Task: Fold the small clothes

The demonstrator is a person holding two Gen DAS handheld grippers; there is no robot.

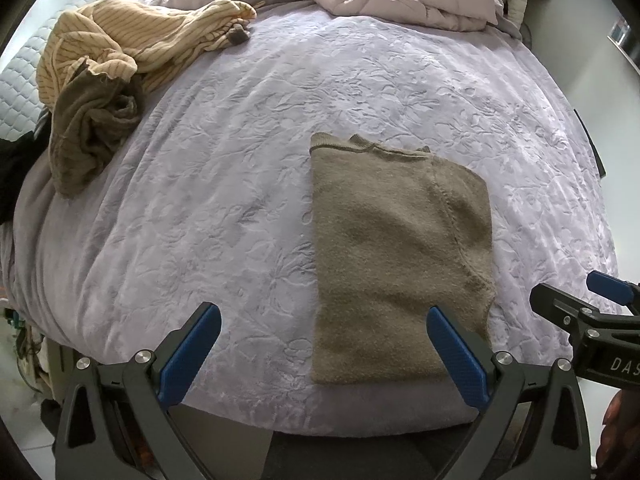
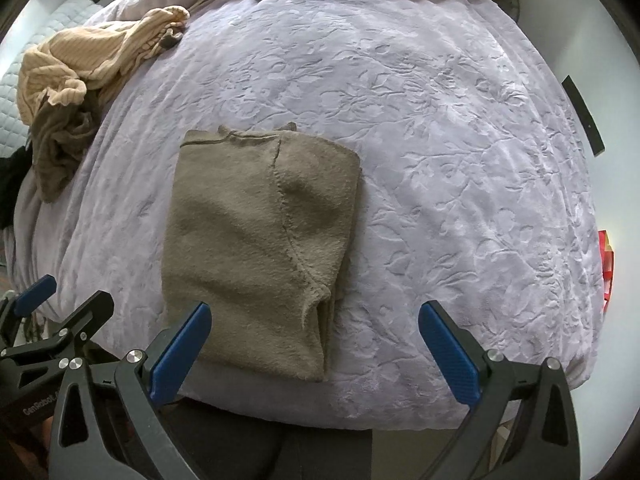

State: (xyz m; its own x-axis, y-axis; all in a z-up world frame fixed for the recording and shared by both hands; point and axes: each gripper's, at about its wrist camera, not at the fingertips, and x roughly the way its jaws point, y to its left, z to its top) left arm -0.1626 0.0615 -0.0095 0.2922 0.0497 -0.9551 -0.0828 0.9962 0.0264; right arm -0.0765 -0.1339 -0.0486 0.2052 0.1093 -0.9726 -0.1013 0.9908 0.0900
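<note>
The left gripper (image 1: pixel 324 322) has its blue fingers (image 1: pixel 192 354) spread wide with nothing between them, and the right gripper (image 2: pixel 314 320) is released in the same way, its fingers (image 2: pixel 450 354) apart and empty. Both hang over the near edge of the bed (image 1: pixel 224 200), pointing steeply down, one on each side of the brown sweater (image 2: pixel 260 240). The sweater lies flat on the lilac bedspread as a narrow rectangle, its sleeve seam showing on top and layered edges along its right side, so it seems partly folded and let go to settle. Well apart, at the far left of the bed, a striped beige garment (image 1: pixel 132 40) and another brown piece (image 1: pixel 88 136) sit crumpled, probably waiting their turn.
</note>
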